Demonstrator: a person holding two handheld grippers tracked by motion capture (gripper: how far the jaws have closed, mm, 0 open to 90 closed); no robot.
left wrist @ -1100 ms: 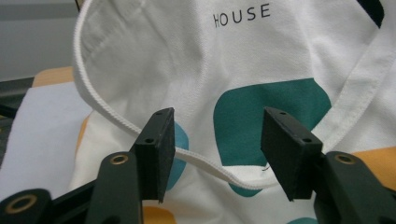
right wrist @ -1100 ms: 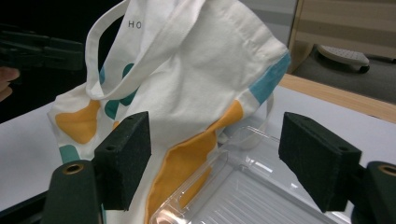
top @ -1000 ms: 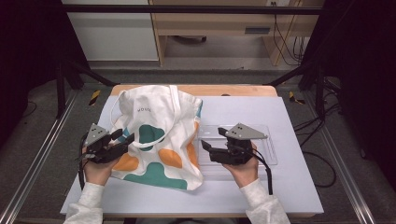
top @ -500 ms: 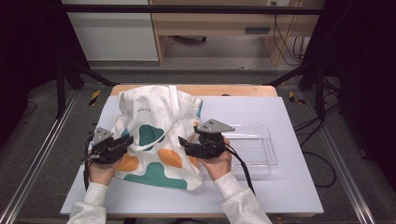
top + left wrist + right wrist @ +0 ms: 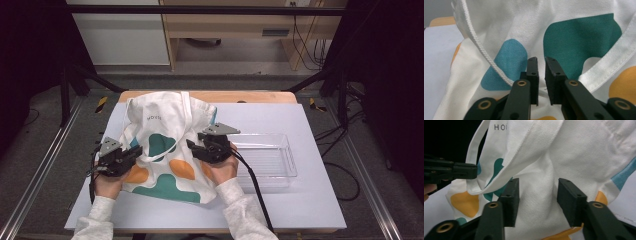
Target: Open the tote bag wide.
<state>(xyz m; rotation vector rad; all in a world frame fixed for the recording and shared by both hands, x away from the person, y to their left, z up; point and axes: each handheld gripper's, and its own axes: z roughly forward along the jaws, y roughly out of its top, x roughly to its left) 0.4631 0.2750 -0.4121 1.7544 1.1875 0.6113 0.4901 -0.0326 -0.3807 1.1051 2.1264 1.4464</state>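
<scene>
Bag (image 5: pixel 167 145) cloth sits between our right gripper (image 5: pixel 537 195) jaws, just closing; our left gripper (image 5: pixel 541 75) jaws pinch its hem.

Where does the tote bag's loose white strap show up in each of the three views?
High view: the strap curves across the tote bag, between the two grippers.
Left gripper view: it crosses the right side, beside the jaws.
Right gripper view: it slants down from the top middle to the left.
Shared landmark: the large teal patch.
</scene>
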